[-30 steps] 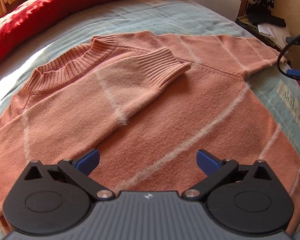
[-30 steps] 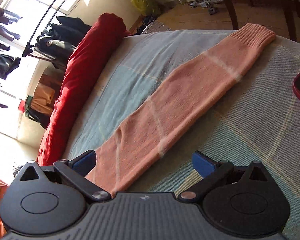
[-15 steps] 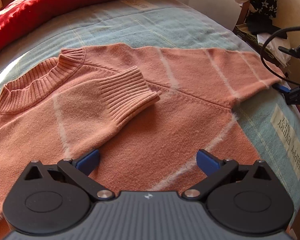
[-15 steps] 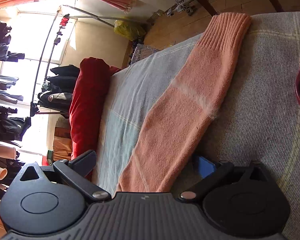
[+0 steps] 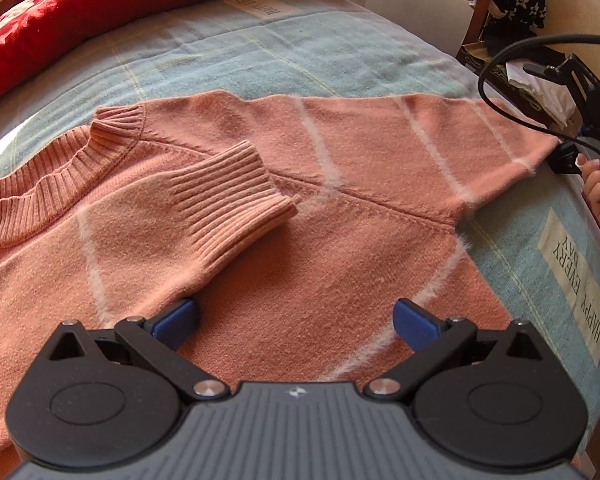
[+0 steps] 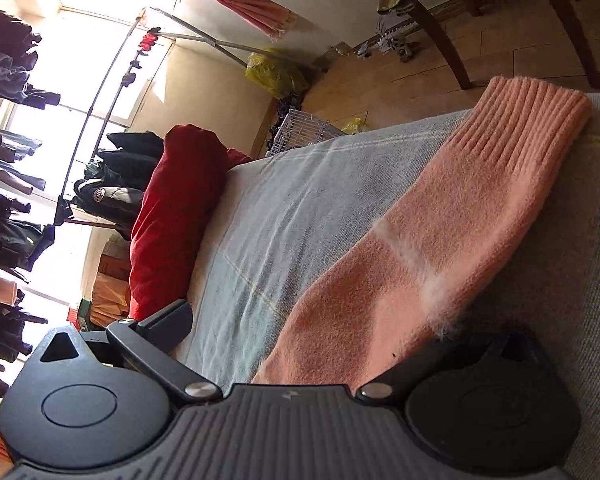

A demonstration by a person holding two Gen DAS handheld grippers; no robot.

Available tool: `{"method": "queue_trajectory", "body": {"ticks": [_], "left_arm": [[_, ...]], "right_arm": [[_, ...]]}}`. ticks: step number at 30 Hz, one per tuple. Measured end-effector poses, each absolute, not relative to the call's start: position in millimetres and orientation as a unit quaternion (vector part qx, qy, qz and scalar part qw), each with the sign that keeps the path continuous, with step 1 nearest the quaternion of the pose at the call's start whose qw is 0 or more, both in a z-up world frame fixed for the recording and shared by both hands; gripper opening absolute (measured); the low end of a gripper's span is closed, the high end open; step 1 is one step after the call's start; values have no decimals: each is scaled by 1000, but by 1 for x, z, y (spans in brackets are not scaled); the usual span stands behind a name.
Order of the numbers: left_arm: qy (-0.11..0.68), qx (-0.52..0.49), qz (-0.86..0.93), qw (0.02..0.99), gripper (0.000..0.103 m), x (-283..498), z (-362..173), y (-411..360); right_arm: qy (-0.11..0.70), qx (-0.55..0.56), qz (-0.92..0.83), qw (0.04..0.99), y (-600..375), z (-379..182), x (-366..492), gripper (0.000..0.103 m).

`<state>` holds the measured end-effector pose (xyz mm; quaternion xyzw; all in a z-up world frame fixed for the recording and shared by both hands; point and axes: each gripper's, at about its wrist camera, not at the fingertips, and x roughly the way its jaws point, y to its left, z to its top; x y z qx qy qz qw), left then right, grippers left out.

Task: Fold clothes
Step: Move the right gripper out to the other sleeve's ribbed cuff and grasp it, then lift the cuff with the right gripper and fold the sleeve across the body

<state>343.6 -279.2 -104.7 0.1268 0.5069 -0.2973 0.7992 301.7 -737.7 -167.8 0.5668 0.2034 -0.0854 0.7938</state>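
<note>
The left gripper (image 5: pixel 296 322) hovers low over the body of the salmon-pink sweater (image 5: pixel 340 240), its blue-padded jaws spread wide with nothing between them. The right gripper (image 6: pixel 300 328) sits rolled to one side at the sweater's outstretched sleeve (image 6: pixel 440 240); its jaws are spread, one finger raised clear above the cloth and the other hidden under the sleeve, so the sleeve lies between them but no pinch shows. In the left wrist view a person's hand (image 5: pixel 598 184) holds that gripper at the bed's right edge, a black cable looping above it.

The sweater lies flat on its front across the middle of the bed (image 5: pixel 300 52), collar toward the left edge. One sleeve is folded in over the chest, its ribbed cuff (image 5: pixel 232 196) resting near the collar; the other stretches straight out to the right edge.

The bed wears a pale blue-grey checked blanket with printed labels. A red duvet (image 5: pixel 80 12) is heaped along its far edge. Beyond stand a clothes rack (image 6: pixel 16 184) before a bright window, a yellow bag (image 6: pixel 276 72) on the wooden floor, and chair legs.
</note>
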Motion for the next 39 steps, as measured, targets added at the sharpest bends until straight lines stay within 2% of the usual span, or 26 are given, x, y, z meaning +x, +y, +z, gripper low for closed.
{"method": "queue_trajectory", "body": {"ticks": [7, 14, 27, 39], "left_arm": [[507, 117, -294, 802, 102, 342, -97, -268], [487, 125, -286, 816, 102, 335, -82, -254], [458, 151, -272, 833, 102, 313, -62, -205], [462, 161, -255, 834, 102, 300, -59, -139]], "right_arm": [[138, 617, -41, 774, -731, -154, 297, 103], [128, 619, 8, 775, -707, -124, 308, 103], [144, 627, 61, 764, -645, -92, 314, 103], [185, 611, 96, 764, -566, -67, 344, 103]]}}
